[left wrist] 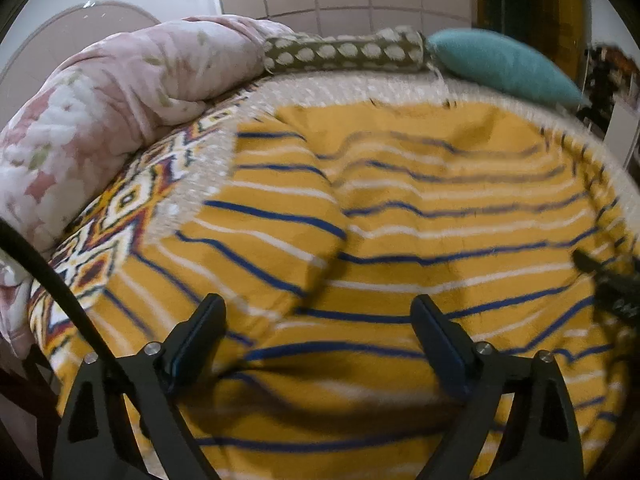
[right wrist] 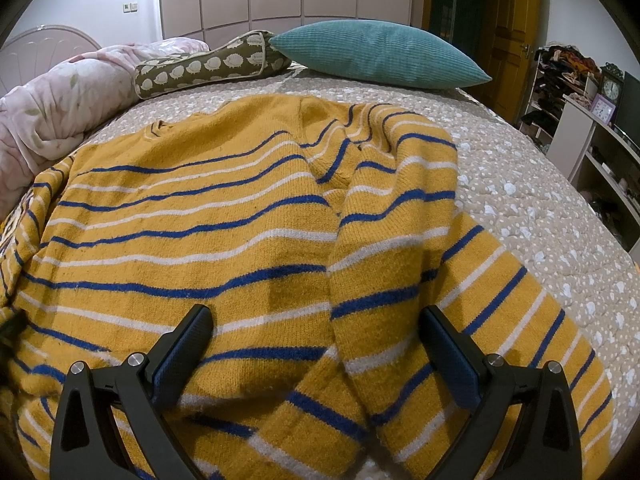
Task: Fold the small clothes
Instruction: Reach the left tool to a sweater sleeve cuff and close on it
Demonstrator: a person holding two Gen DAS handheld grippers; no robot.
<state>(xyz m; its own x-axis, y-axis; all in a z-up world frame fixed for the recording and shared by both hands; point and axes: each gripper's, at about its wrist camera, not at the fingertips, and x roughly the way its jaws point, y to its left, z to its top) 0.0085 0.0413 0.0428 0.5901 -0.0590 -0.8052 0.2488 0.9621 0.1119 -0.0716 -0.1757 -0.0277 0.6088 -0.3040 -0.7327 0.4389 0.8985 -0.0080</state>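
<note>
Yellow knitted sweater with blue and white stripes is lying spread out on the dotted beige bed cover, with one sleeve already lying across its body. Both the left gripper and the right gripper are hanging wide apart over it, holding nothing. To fold well, each should probably be pinching only one edge layer, then lifting gently so the stripes are staying lined up.

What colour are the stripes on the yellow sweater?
The sweater has blue and white stripes on mustard yellow, clearest in the right wrist view.
</note>
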